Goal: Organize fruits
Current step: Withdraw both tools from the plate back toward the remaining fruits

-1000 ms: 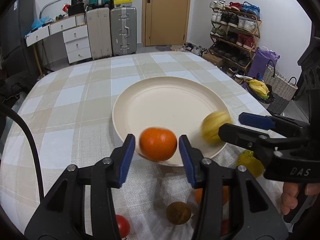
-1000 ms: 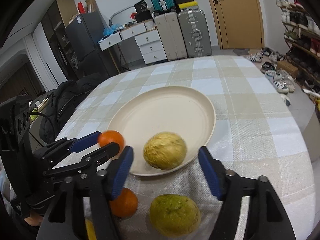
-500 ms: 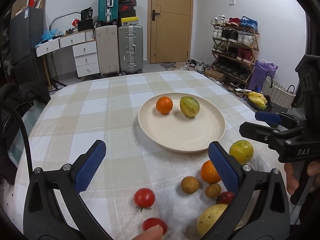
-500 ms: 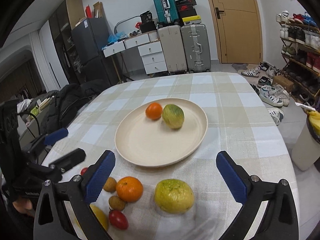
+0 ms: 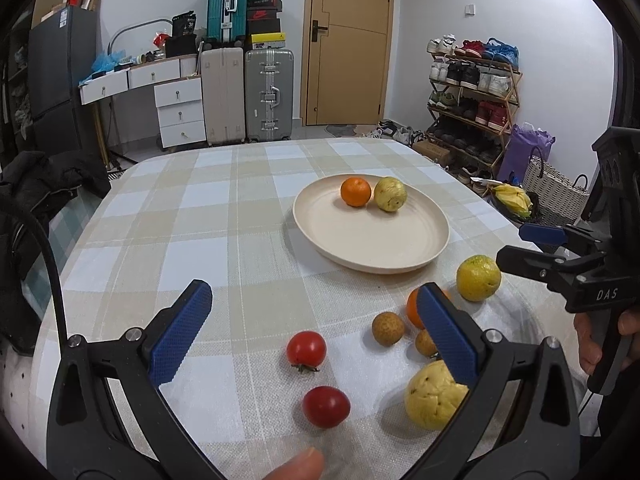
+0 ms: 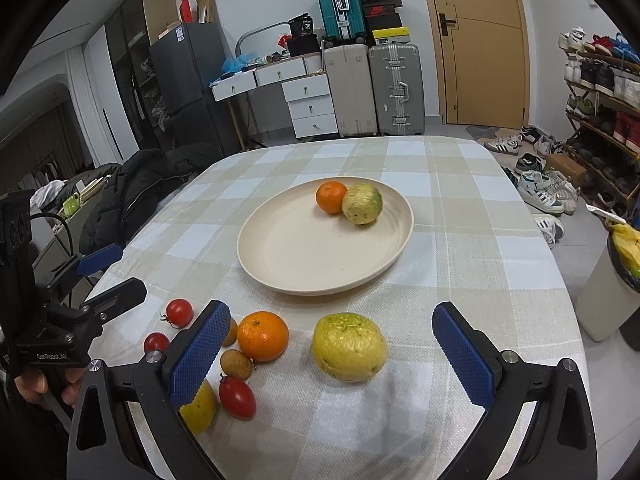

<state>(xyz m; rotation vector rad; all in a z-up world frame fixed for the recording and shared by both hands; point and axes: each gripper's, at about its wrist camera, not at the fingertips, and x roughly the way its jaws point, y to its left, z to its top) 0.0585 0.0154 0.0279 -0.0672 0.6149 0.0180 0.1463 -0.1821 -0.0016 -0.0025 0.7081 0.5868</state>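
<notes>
Jaws wide, yellow fruit half-hidden.

Half hidden behind the left gripper's blue right finger pad: loose orange tangerine, small brown round fruit. Bumpy yellow fruit partly covered by the right gripper's pad.

Even, fairly bright indoor light with soft shadows. Both fisheye views are sharp, bending strongly toward dark vignetted corners.
</notes>
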